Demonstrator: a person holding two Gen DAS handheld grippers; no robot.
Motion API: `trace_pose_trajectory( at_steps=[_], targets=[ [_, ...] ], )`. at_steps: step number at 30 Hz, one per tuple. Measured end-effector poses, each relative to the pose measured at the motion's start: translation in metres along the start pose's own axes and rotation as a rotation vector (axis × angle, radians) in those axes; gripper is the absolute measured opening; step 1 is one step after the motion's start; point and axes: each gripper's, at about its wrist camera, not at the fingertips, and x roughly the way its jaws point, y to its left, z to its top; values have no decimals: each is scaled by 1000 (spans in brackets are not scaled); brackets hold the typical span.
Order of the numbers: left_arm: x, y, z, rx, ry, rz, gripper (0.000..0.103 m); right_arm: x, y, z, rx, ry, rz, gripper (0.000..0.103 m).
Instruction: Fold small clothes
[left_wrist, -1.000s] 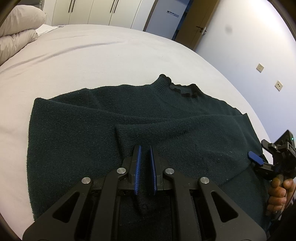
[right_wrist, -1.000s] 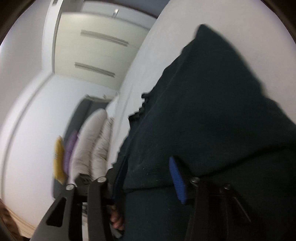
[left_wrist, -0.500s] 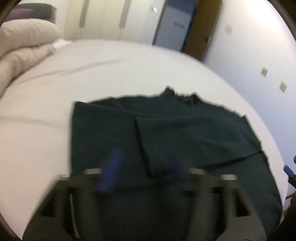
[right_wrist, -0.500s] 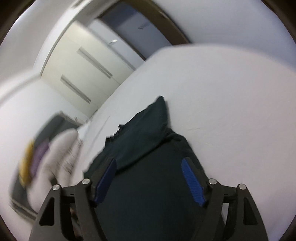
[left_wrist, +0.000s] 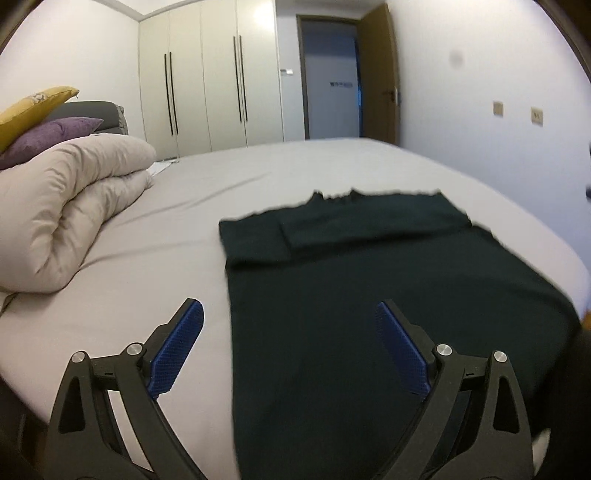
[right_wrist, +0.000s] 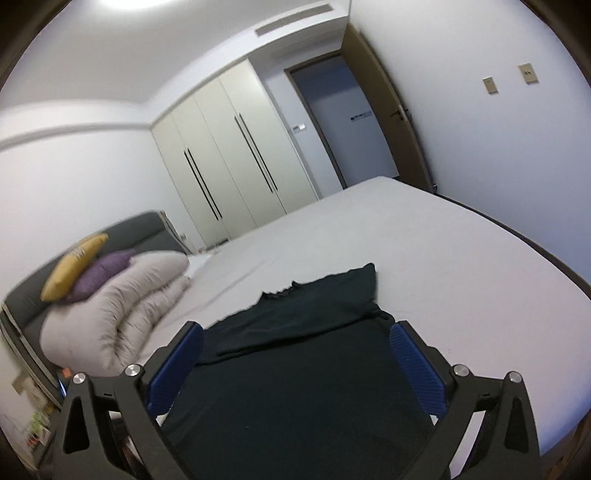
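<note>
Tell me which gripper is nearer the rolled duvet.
Left. Both are opening, empty: left gripper over sweater's edge facing the duvet, right gripper farther across the sweater.

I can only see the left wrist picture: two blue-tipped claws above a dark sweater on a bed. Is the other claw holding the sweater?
Observer: No. The right gripper has its jaws opening with nothing pinched between them. The sweater lies on the bed below it.
Operator: What borders the bed on its far side?
Observer: A dark frame edge runs along it, next to the wall.
Operator: Is there anything above the wardrobe?
Observer: Yes, there is a slatted ceiling vent over the wardrobe.
</note>
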Motion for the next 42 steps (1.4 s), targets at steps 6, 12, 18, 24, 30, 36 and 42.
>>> trace_pose_trajectory(
  at_steps=[6, 12, 18, 24, 30, 36, 42],
  targets=[
    [-34, -36, -63, 343, 95, 18, 95, -34, 20, -20, -179, -46, -182, 103],
    [-53, -76, -111, 739, 50, 91, 95, -24, 27, -60, -203, 78, -136, 103],
    [-51, -93, -168, 1044, 28, 198, 95, -15, 37, -75, -203, 119, -103, 103],
    [-47, -97, -196, 1156, 45, 239, 96, -8, 40, -83, -220, 142, -99, 103],
    [-23, -95, -217, 1265, 98, 346, 96, -5, 43, -91, -239, 166, -98, 103],
    [-15, -94, -231, 1335, 89, 404, 96, -5, 38, -89, -217, 172, -99, 103],
    [-15, -87, -205, 1182, 103, 377, 97, -5, 39, -88, -216, 164, -98, 103]
  ],
)
